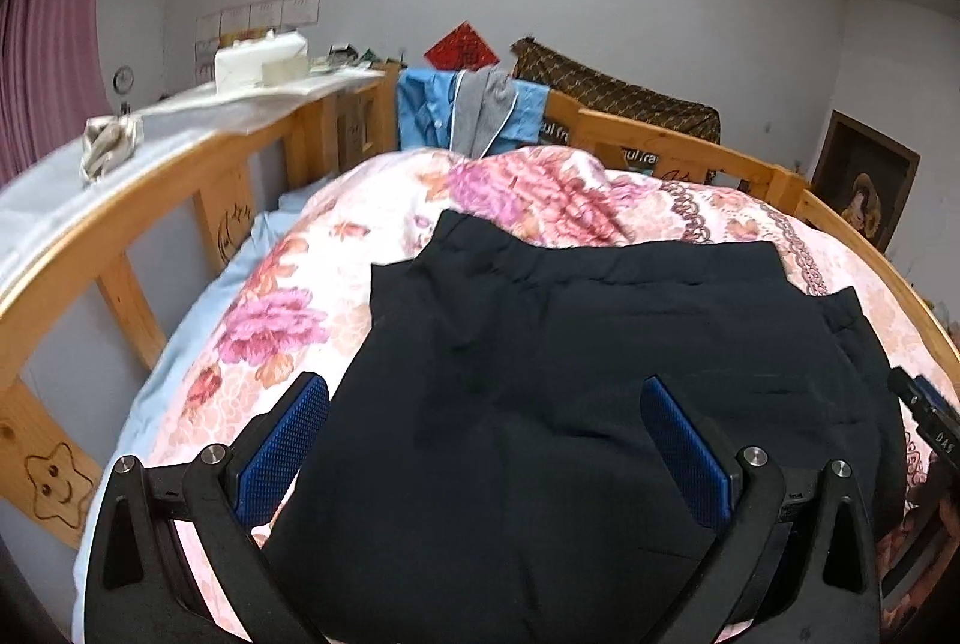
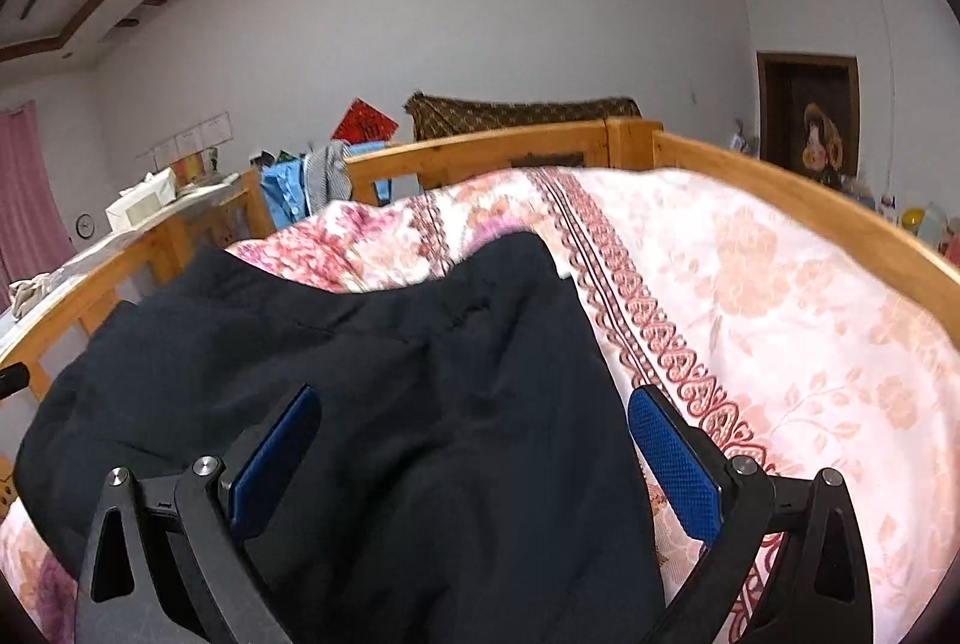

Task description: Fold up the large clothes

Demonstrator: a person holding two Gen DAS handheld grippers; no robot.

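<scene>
A bed with a wooden rail (image 1: pixel 180 176) is carrying a pink floral quilt (image 1: pixel 336 248), and a pale blue sheet (image 1: pixel 180 344) is showing along the quilt's edge on the side toward the pink curtain (image 1: pixel 48 44). The dark folded garment (image 1: pixel 570 374) is lying on top of the quilt, near the middle of the bed, with its gathered waistband end pointing toward the far rail. Over that far rail a blue shirt (image 1: pixel 420 110) and a grey garment (image 1: pixel 486 110) are hanging, and a brown patterned cloth (image 1: pixel 618 98) is draped beyond it. Against the white wall behind the rail a red diamond-shaped paper (image 1: pixel 461 47) is hanging, and a framed picture (image 2: pixel 810 116) is leaning beyond the rail's corner post. A white-covered shelf alongside the rail is holding a white box (image 1: pixel 261 62) and a crumpled cloth (image 1: pixel 111 146).

The left claw (image 1: pixel 480 440) is hovering above the near end of the garment, tilting downward, its blue pads (image 1: pixel 282 446) standing wide apart and gripping nothing. The right claw (image 2: pixel 474 440) is hovering likewise over the garment's edge nearest the quilt's patterned border (image 2: pixel 660 344), its jaws also spread wide with nothing pinched between them.
</scene>
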